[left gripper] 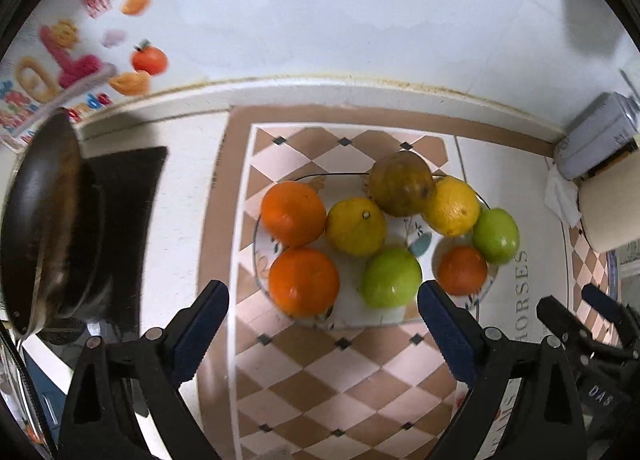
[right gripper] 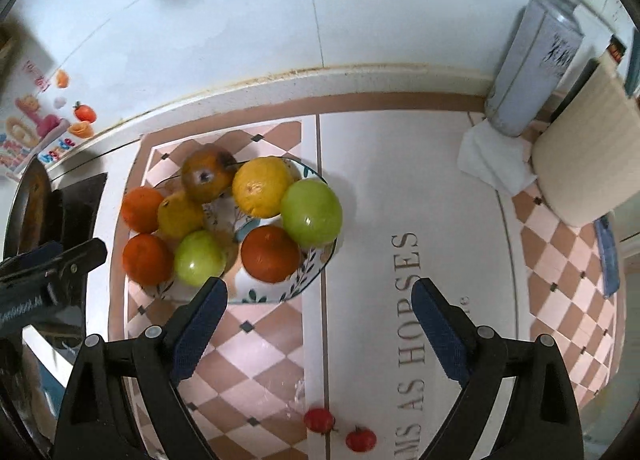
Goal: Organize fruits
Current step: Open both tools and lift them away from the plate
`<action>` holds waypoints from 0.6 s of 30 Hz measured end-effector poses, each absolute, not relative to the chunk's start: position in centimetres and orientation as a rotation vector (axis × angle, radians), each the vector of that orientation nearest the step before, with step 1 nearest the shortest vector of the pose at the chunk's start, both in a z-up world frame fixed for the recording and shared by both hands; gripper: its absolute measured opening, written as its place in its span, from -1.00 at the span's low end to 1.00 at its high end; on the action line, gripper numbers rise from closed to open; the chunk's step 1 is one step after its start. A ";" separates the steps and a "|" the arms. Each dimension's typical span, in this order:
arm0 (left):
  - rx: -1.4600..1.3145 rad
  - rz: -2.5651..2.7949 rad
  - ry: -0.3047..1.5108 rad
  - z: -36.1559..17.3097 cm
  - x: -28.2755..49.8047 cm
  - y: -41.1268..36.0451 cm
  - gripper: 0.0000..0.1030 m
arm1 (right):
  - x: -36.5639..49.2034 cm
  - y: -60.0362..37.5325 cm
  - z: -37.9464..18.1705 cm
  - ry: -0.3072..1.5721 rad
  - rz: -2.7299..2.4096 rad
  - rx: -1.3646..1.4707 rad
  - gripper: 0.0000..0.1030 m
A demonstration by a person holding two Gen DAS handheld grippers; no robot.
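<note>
A patterned plate (left gripper: 404,318) on a checkered mat holds three oranges, two lemons, two green apples and a brown pear (left gripper: 400,184). My left gripper (left gripper: 322,296) is open and empty, just in front of the plate, near an orange (left gripper: 303,281) and a green apple (left gripper: 392,277). The same plate (right gripper: 312,276) shows in the right wrist view. My right gripper (right gripper: 318,292) is open and empty at its near right rim, close to an orange (right gripper: 270,253). Two small red fruits (right gripper: 340,430) lie on the mat below the right gripper.
A dark pan (left gripper: 44,228) sits on a black stove at left. A grey tin (right gripper: 532,64), a white cloth (right gripper: 496,160) and a paper roll (right gripper: 588,156) stand at the right by the wall. The tiled wall runs behind the counter.
</note>
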State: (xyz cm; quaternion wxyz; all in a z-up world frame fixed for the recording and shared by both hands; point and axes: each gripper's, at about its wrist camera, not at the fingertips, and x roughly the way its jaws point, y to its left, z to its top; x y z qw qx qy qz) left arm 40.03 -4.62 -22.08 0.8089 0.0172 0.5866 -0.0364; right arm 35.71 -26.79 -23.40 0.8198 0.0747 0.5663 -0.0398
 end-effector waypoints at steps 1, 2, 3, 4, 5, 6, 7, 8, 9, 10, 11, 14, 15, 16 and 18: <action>0.045 -0.077 1.234 -21.5 39.1 -4.6 0.88 | 35.1 -26.5 -22.7 1.194 -0.085 0.153 0.85; 0.049 -0.075 1.215 -20.8 38.2 -4.5 0.88 | 34.3 -26.3 -22.0 1.180 -0.080 0.149 0.85; 0.048 -0.072 1.199 -20.3 37.6 -4.3 0.88 | 33.6 -26.1 -21.4 1.168 -0.078 0.144 0.85; 0.044 -0.072 1.182 -19.7 36.8 -4.2 0.88 | 33.0 -25.9 -20.9 1.157 -0.079 0.138 0.85; 0.041 -0.068 1.164 -19.0 35.9 -4.0 0.88 | 32.4 -25.6 -20.3 1.147 -0.079 0.134 0.85; 0.037 -0.066 1.148 -18.5 35.2 -3.9 0.88 | 31.8 -25.5 -19.7 1.136 -0.077 0.130 0.85; 0.032 -0.066 1.129 -17.8 34.4 -3.8 0.88 | 31.1 -25.3 -19.1 1.123 -0.074 0.126 0.85; 0.032 -0.065 1.116 -17.3 33.7 -3.7 0.88 | 30.5 -25.1 -18.6 1.112 -0.075 0.121 0.85; 0.030 -0.066 1.101 -16.7 32.9 -3.6 0.88 | 29.7 -24.9 -17.8 1.097 -0.075 0.114 0.85; 0.025 -0.068 1.092 -16.3 32.2 -3.4 0.88 | 29.0 -24.7 -17.2 1.085 -0.073 0.109 0.85; 0.021 -0.074 1.080 -15.7 31.3 -3.3 0.88 | 28.3 -24.5 -16.5 1.071 -0.070 0.103 0.85; 0.022 -0.080 1.053 -14.4 29.4 -3.3 0.88 | 26.2 -23.9 -14.6 1.034 -0.063 0.087 0.85; 0.026 -0.079 1.038 -13.8 28.7 -3.2 0.88 | 25.5 -23.8 -14.0 1.020 -0.062 0.085 0.85; 0.027 -0.079 1.024 -13.3 27.9 -3.1 0.88 | 24.9 -23.7 -13.5 1.010 -0.062 0.083 0.85; 0.030 -0.079 0.997 -12.4 26.7 -3.0 0.88 | 23.6 -23.5 -12.4 0.989 -0.059 0.082 0.85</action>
